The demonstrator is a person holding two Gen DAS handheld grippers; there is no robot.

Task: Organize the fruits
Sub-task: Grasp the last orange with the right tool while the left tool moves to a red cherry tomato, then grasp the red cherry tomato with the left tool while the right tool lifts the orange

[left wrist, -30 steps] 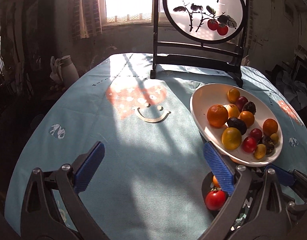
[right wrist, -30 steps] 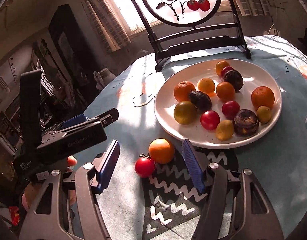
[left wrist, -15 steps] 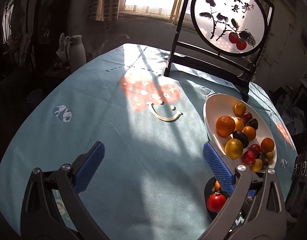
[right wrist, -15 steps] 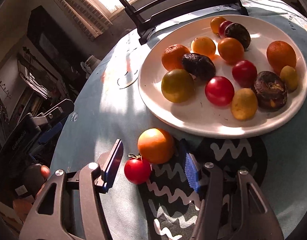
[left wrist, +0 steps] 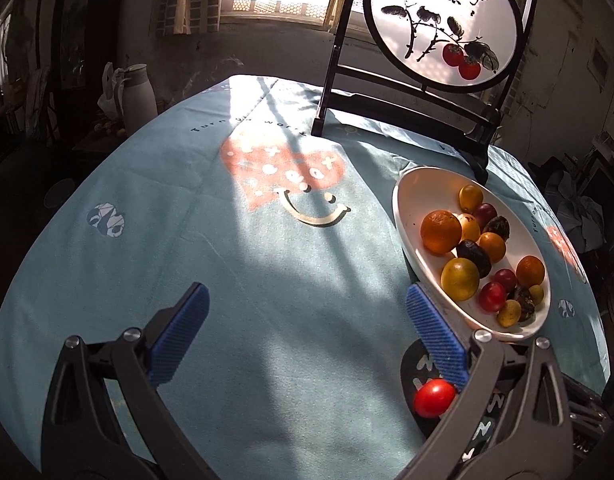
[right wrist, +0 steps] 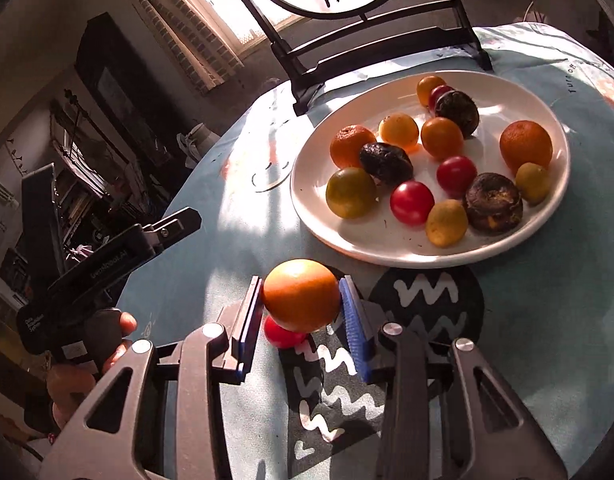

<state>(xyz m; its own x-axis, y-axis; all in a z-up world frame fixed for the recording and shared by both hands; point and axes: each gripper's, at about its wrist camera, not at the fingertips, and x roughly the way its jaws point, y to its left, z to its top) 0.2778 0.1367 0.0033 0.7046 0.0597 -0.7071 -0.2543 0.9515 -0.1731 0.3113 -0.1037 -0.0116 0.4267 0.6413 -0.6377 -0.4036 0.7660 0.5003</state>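
Note:
My right gripper (right wrist: 301, 300) is shut on an orange (right wrist: 301, 295), its blue pads against both sides, and holds it just in front of the white plate (right wrist: 307, 216). A red tomato (right wrist: 281, 332) lies on the cloth under the orange; it also shows in the left wrist view (left wrist: 433, 397). The plate holds several oranges, tomatoes, yellow fruits and dark fruits, and shows in the left wrist view (left wrist: 411, 204). My left gripper (left wrist: 303, 336) is open and empty over the blue tablecloth, left of the plate.
A black stand with a round painted screen (left wrist: 439, 24) stands at the back of the table behind the plate. A dark round patch with white zigzags (right wrist: 427, 308) is printed on the cloth. A white jug (left wrist: 137, 96) stands beyond the table's left edge.
My right gripper has closed on the orange and lifted it a little off the cloth. My left gripper has stayed open, its view shifting slightly.

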